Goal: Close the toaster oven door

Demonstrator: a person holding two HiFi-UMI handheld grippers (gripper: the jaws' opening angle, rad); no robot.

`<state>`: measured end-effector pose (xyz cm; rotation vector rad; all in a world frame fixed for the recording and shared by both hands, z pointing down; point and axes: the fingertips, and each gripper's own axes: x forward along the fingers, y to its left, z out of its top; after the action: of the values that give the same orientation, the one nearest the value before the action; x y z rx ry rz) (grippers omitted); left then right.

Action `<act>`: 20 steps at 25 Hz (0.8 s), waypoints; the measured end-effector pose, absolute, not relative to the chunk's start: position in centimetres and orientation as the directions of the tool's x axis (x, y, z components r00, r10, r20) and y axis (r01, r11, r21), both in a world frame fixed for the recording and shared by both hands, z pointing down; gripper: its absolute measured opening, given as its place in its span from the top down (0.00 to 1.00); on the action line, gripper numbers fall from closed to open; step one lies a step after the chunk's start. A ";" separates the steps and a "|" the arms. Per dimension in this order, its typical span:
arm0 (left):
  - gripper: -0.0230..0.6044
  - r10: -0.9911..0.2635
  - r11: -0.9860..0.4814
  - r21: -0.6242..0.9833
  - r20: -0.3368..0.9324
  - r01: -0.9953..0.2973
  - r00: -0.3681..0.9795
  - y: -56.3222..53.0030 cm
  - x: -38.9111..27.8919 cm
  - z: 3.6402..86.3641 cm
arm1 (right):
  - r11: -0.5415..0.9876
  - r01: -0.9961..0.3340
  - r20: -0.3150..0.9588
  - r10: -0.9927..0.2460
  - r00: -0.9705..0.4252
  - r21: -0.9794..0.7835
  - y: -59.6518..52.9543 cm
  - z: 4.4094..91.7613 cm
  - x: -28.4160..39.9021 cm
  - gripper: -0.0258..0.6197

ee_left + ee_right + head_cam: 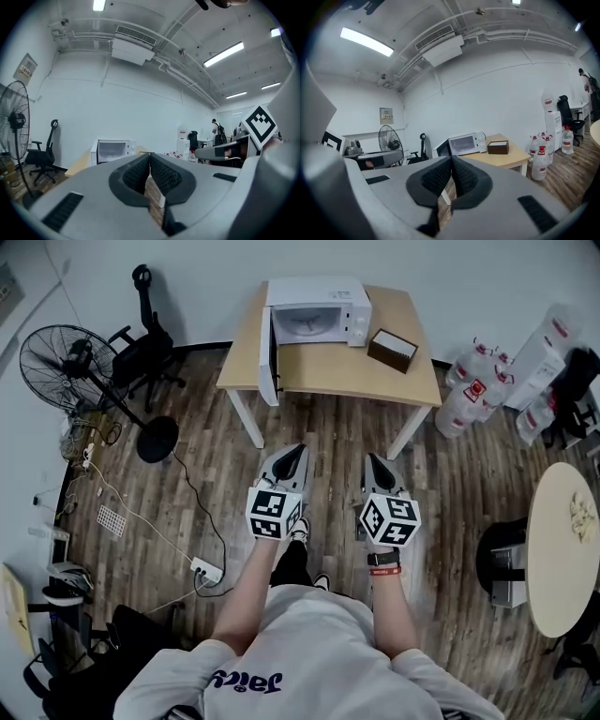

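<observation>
A white toaster oven [319,311] stands on the far left of a light wooden table [375,371]; its door [269,357] hangs swung open to the left past the table edge. The oven shows small in the left gripper view [111,151] and in the right gripper view [464,144]. My left gripper [296,451] and right gripper [372,459] are held side by side over the floor, well short of the table. Both are shut with nothing between the jaws, as the left gripper [149,154] and right gripper [452,159] also show in their own views.
A brown box [392,349] sits on the table's right part. A standing fan [70,357] and an office chair [145,343] are at the left, a power strip [206,570] with cables lies on the floor. Water bottles [473,385] stand right of the table, a round table [562,545] at far right.
</observation>
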<state>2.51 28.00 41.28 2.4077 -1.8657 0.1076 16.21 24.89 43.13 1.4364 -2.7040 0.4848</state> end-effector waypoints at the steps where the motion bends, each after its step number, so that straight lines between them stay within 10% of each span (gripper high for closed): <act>1: 0.93 -0.963 -0.246 0.035 0.110 -0.969 0.248 27.4 2.1 41.5 | 0.523 -0.814 0.183 -0.800 -0.571 -0.252 24.3 43.4 15.8 0.94; 20: 0.93 -0.968 -0.232 0.036 0.095 -0.972 0.234 7.7 -11.1 41.5 | 0.594 -0.757 0.212 -0.730 -0.649 -0.271 3.3 44.0 0.1 0.96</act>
<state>-11.14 7.73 41.54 2.3977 -1.8899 0.0798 0.10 3.33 44.00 1.2776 -2.7341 0.5222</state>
